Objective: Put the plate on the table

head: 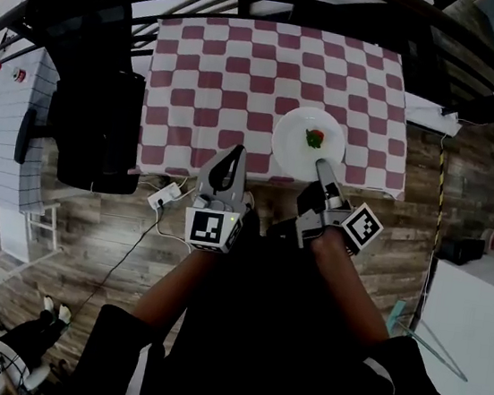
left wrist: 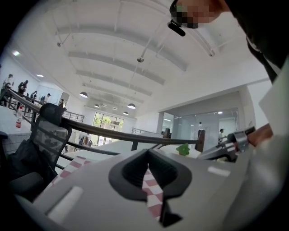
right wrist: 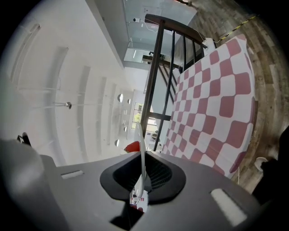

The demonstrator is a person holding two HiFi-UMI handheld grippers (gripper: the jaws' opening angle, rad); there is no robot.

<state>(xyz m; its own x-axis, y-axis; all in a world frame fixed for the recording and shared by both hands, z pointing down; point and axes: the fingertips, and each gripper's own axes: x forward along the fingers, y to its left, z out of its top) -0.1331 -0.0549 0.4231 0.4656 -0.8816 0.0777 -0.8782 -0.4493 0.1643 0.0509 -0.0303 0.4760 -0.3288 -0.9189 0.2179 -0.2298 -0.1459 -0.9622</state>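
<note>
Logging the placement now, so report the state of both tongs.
Left tongs: closed, empty.
Right tongs: closed on the plate rim.

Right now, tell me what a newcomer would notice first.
The red-and-white checked table fills the head view's upper middle. A white plate carrying a small red and green bite shows over its near right edge, the right claw shut on its rim. The left claw, shut and empty, points at the near edge.
</note>
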